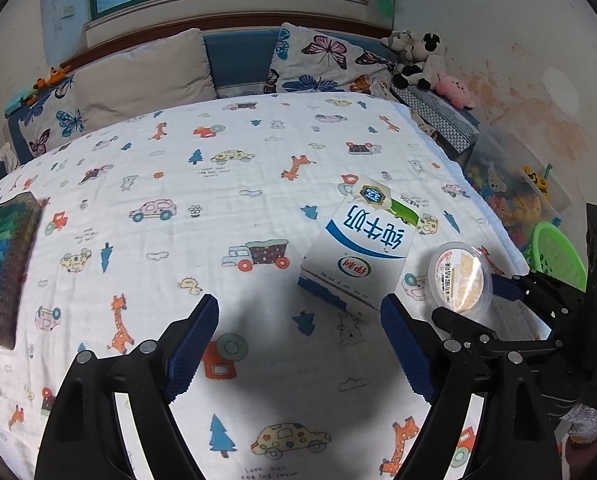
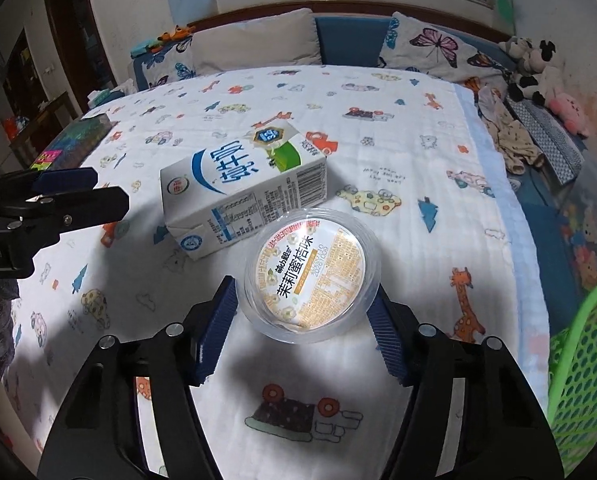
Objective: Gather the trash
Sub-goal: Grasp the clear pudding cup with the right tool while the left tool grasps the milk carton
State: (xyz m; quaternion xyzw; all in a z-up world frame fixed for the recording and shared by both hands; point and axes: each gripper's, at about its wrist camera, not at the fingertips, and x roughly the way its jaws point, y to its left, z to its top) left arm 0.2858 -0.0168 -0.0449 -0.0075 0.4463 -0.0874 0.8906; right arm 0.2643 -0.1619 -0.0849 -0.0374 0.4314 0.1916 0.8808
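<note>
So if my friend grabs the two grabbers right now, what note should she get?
Right gripper: jaws on either side of the clear round cup; pads look to be touching its sides, grip not certain.
Left gripper: open, empty, just short of the milk carton.
Carton lies flat on the bed cover, beside the cup.
Green basket sits off the bed's right edge.
Done: nothing visibly collected yet.
Left: secure the cup, take the carton, probably drop both in the basket.
</note>
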